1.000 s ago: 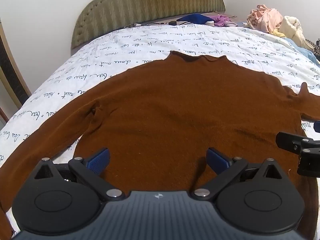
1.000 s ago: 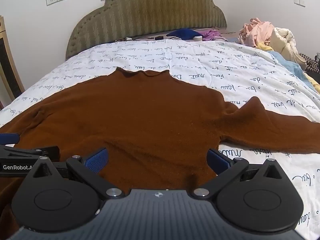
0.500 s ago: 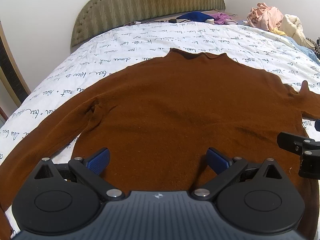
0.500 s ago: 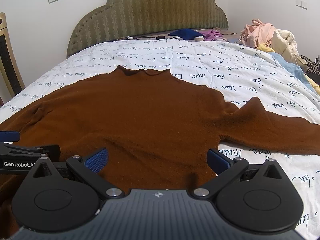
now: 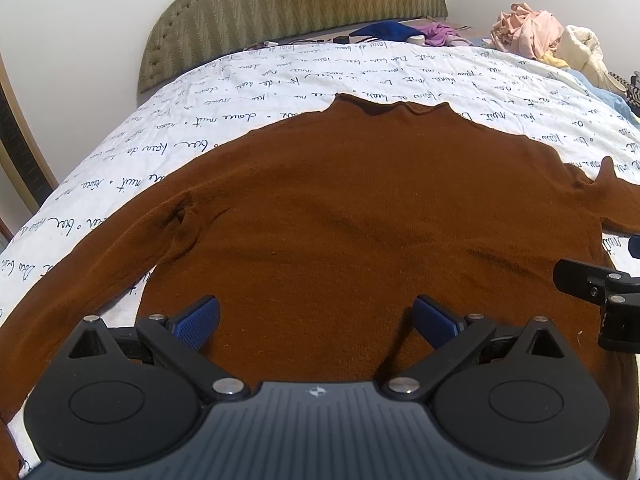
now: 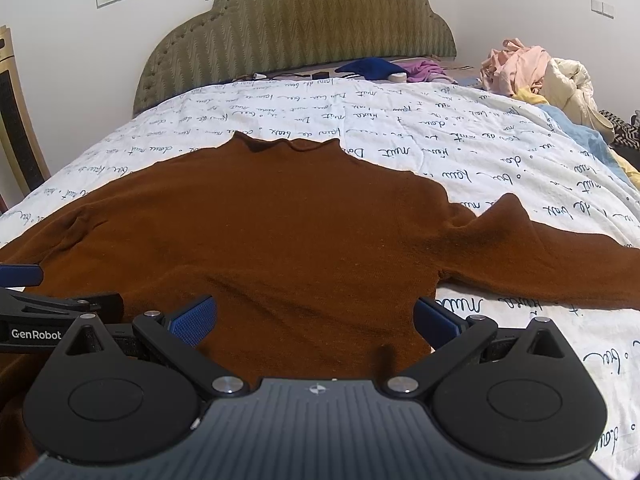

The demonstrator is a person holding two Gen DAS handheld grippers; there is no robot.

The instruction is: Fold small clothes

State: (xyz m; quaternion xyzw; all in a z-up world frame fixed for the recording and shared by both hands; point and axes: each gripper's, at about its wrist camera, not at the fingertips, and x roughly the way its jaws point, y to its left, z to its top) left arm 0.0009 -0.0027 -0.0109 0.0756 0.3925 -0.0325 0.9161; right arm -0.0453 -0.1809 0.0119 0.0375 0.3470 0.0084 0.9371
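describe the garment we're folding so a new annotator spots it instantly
Start at the bed with the white script-printed cover. The sweater lies flat across its middle, collar toward the headboard, sleeves spread out. It is the only rust-brown piece and the only one laid out; the other clothes are crumpled at the far right.

Spread flat on the bed [image 5: 248, 92] [image 6: 460, 128]: a sweater [image 5: 360, 220] [image 6: 260, 232], collar toward the headboard [image 5: 292, 4] [image 6: 296, 28], one sleeve stretched out left and one right. Over the near hem, side by side: left tongs [image 5: 316, 318] and right tongs [image 6: 316, 316], each set wide, with cloth between the fingers. Behind the collar, along the headboard, small garments [image 5: 384, 30] [image 6: 372, 68]; to their right, at the bed's far right edge, a heap of clothes [image 5: 548, 36] [image 6: 536, 72].
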